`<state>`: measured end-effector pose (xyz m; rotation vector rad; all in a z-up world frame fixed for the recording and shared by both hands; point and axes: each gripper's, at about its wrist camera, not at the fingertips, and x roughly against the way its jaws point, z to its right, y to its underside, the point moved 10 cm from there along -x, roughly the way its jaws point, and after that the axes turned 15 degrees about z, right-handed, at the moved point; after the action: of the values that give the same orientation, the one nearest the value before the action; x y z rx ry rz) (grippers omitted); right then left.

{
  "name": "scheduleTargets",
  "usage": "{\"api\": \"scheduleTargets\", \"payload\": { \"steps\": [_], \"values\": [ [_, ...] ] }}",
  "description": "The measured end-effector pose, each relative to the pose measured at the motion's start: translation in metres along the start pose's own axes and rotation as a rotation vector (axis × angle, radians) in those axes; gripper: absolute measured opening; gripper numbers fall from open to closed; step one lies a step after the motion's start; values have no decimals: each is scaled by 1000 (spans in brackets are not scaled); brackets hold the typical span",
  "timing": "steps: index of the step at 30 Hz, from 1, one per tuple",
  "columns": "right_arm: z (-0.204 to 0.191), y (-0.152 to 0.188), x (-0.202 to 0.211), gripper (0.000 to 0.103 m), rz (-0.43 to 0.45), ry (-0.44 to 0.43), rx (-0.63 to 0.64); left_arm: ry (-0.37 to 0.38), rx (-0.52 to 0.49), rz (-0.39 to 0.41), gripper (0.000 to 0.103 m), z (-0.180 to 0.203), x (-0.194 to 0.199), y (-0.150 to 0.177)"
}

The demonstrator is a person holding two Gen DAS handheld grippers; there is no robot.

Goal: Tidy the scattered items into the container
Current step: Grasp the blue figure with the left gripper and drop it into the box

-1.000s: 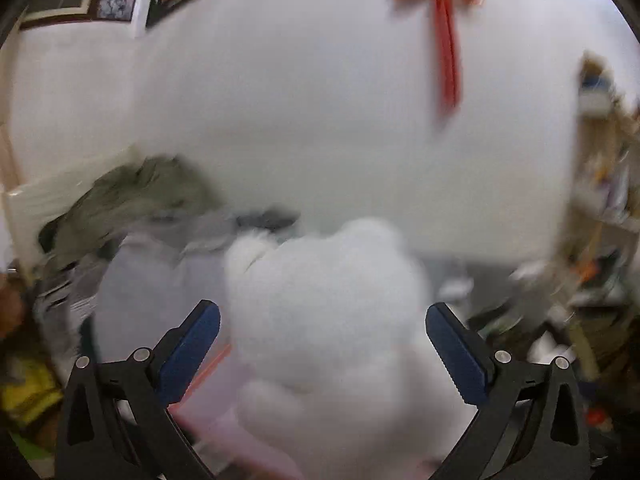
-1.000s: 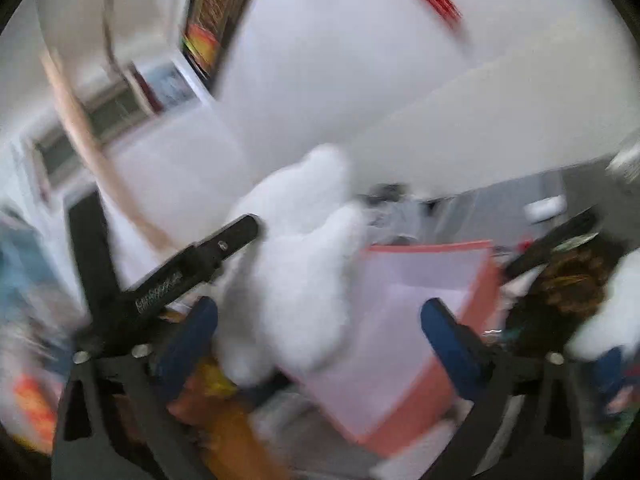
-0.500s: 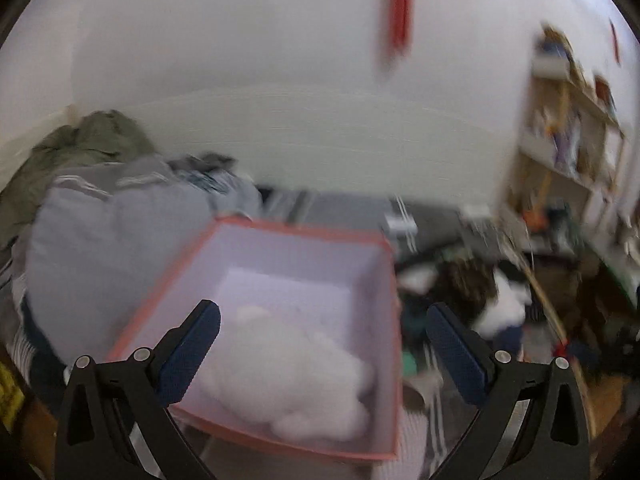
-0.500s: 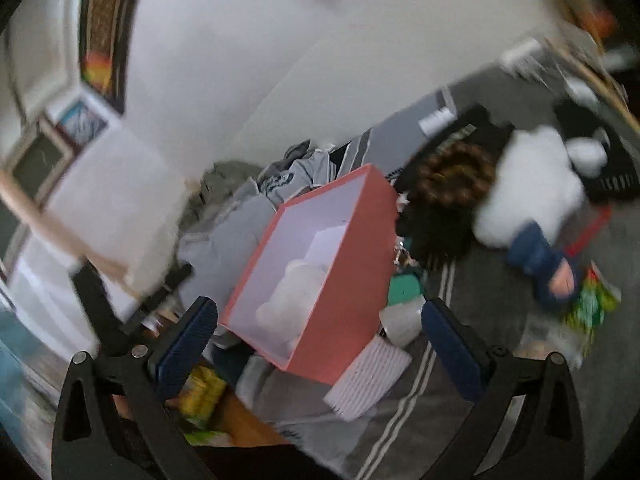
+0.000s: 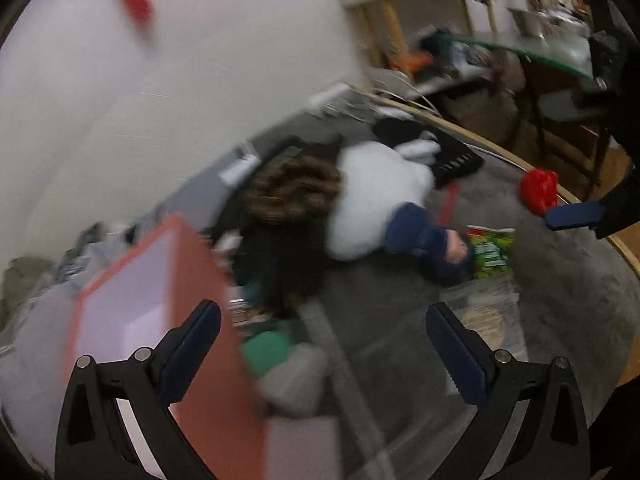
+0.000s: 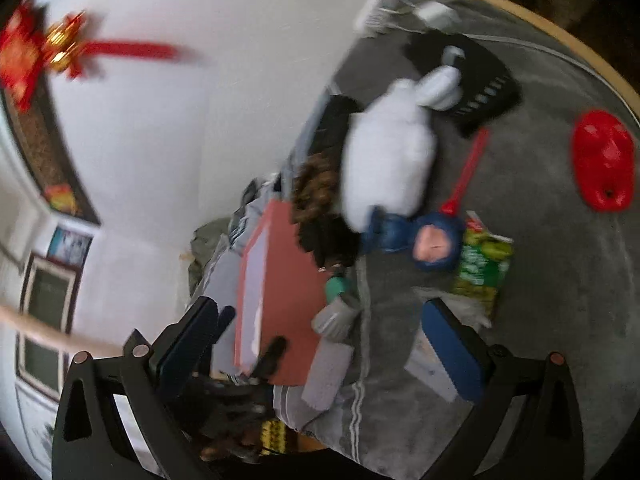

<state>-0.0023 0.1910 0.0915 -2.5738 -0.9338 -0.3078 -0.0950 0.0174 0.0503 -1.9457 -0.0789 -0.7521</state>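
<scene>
- The left claw [image 5: 322,334] is spread wide with nothing between its blue pads.
- The right claw [image 6: 320,320] is also wide open and empty.
- The red box [image 5: 192,300], the container, sits just ahead and left of the left claw, with its pale inside facing left; what it holds is hidden.
- Farther ahead on the grey blanket [image 5: 560,300] lie a white plush toy [image 5: 372,200], a blue doll [image 5: 424,240] touching it, and a green snack packet [image 5: 490,252] just beside the doll.
- A red object [image 6: 604,160] lies well apart, to the right claw's far right.
- A green-and-grey item [image 6: 338,304] rests against the box.
</scene>
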Motion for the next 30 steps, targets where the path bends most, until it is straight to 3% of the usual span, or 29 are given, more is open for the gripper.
{"api": "scheduleTargets", "payload": {
  "steps": [4, 8, 11, 13, 14, 15, 16, 17, 18, 22, 26, 30],
  "values": [
    [26, -12, -8, 103, -3, -3, -143, 127, 109, -62, 103, 33, -36, -8],
    [36, -24, -4, 103, 9, 18, -133, 230, 385, -193, 103, 54, -72, -7],
    [38, -32, 2, 103, 17, 9, -134, 234, 497, -251, 103, 58, -93, 1],
    [40, -36, 5, 103, 20, 7, -125, 179, 513, -246, 102, 51, -109, 3],
    [41, -38, 7, 103, 18, 11, -118, 166, 533, -239, 86, 48, -118, 5],
    [42, -38, 8, 103, 16, 12, -114, 193, 579, -256, 66, 48, -127, 8],
    [42, -38, 8, 103, 12, 10, -109, 239, 639, -275, 54, 51, -133, 10],
    [42, -38, 8, 103, 8, 11, -104, 232, 727, -279, 41, 45, -133, 12],
    [43, -38, 8, 103, 6, 15, -98, 217, 757, -274, 38, 41, -131, 12],
    [45, -36, 5, 98, 2, 54, -49, 164, 760, -281, 37, 35, -105, 8],
    [58, -25, -9, 84, -39, 112, -38, 221, 901, -281, 37, 18, -68, 4],
    [78, -10, -26, 77, -83, 214, -10, 201, 1037, -123, 37, -40, -21, -16]
  ]
}}
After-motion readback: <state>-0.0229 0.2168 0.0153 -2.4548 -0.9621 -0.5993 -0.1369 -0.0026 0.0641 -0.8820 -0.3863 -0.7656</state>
